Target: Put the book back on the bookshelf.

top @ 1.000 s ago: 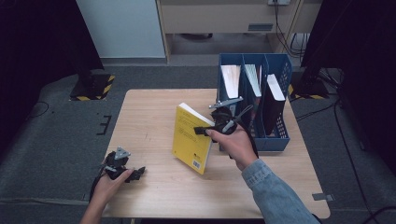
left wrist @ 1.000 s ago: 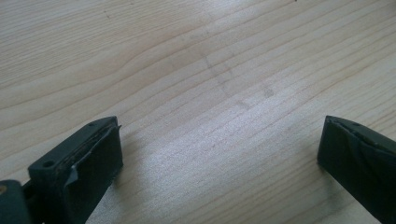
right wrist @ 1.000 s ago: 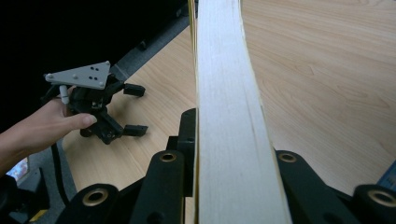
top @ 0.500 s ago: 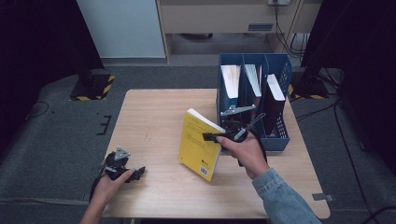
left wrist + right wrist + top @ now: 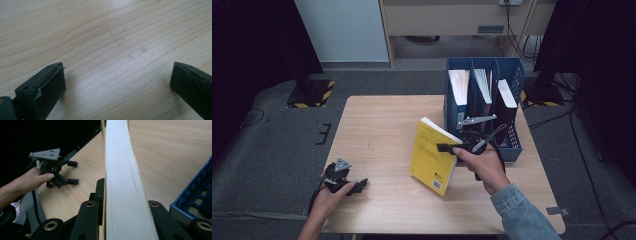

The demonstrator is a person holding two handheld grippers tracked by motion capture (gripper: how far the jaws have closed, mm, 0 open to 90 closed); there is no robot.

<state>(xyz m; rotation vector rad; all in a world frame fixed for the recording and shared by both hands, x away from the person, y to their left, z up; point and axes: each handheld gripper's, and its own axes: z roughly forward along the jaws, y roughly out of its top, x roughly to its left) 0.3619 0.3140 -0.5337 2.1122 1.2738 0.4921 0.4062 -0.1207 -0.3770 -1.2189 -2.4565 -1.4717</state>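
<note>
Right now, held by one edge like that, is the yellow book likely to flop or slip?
The yellow book probably sags little: its page block looks thick, though slightly bowed. The right gripper clamps its edge, so slipping seems unlikely. It hangs tilted over the table, so it may feel fairly heavy.

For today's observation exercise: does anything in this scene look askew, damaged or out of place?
Only the yellow book sits askew: the right gripper clamps it, tilted, with its lower corner at the table, beside the blue file rack. The left gripper's jaw padding looks frayed. Nothing is spilled.
</note>
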